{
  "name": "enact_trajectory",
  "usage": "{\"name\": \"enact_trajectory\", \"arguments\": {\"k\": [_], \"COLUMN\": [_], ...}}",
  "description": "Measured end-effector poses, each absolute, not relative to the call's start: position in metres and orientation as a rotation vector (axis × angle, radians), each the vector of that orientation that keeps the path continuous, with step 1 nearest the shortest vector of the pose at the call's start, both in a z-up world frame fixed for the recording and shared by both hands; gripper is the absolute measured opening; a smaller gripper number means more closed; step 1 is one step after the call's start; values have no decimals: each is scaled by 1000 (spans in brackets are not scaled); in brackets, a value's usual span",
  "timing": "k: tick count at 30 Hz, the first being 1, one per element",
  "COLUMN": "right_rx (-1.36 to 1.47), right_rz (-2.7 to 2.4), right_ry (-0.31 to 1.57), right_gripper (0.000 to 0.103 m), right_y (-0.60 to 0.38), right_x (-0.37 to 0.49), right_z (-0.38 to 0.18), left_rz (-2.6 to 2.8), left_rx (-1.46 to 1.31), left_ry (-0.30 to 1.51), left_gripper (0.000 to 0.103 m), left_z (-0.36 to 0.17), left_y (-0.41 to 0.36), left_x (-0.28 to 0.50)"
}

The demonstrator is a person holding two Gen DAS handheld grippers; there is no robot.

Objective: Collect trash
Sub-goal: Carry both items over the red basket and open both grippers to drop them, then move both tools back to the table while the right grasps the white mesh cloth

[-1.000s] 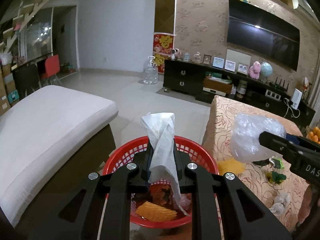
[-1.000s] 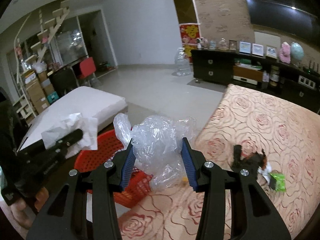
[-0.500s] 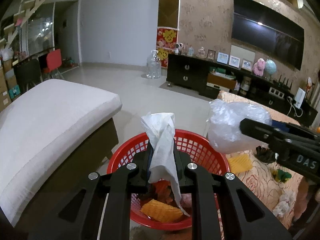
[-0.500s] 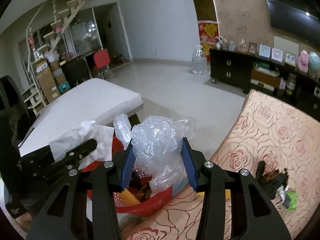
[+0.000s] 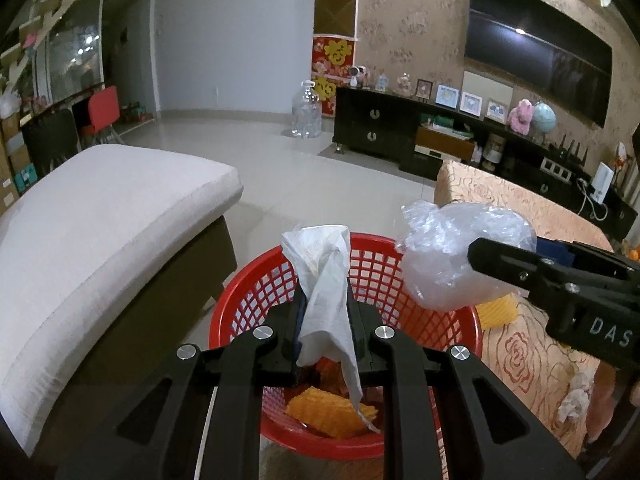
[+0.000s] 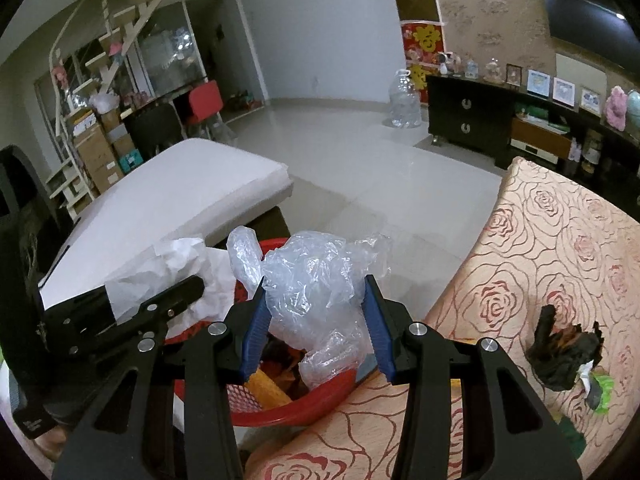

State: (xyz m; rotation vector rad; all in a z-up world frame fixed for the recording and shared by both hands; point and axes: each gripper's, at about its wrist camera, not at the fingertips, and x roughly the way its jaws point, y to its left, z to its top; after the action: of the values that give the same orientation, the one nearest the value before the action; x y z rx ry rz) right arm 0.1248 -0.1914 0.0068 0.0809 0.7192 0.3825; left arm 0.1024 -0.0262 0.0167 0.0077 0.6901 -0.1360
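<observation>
The red basket stands off the near edge of the rose-patterned table and holds orange wrappers. The left gripper is clamped on a white tissue above it. The right gripper, clamped on a clear plastic bag, has travelled from over the table to over the basket rim. Only the right wrist view shows a dark wrapper lying on the table.

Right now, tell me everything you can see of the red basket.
The red basket is round, plastic by its look, with a latticed wall and a solid rim. It stands upright, low between the white cushion and the rose-patterned table. Inside lie orange wrappers and darker scraps. A tissue and a plastic bag, each held in a hand-held gripper, hang over its opening; the tissue's tail dangles inside.
</observation>
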Motion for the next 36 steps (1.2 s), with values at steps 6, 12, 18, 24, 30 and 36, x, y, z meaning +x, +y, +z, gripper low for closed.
{"name": "enact_trajectory", "arguments": {"k": [6,12,18,24,30,36], "right_rx": [58,77,101,107,112,114], "right_rz": [392,405,418,398,364,333], "right_ry": [747,757,758,744,727,721], "right_gripper": [45,60,68,68,68,69], "right_y": [-183,-184,-188,-194,-207,-215], "right_x": [127,127,126,123,120,117], "right_z": [-1,-5,-3,0,3,2], "left_rz": [-138,-164,-154,-136,-135,-143], "left_rx": [18,27,5,-31,-41,-44], "left_ry": [713,733,730,714,697,685], "left_gripper": [15,25,49,65,69,69], "left_z": [13,8,7,10,14,16], "left_y": [-27,-30,-24,-15,-13,-14], "left_x": [107,107,106,102,100,98]}}
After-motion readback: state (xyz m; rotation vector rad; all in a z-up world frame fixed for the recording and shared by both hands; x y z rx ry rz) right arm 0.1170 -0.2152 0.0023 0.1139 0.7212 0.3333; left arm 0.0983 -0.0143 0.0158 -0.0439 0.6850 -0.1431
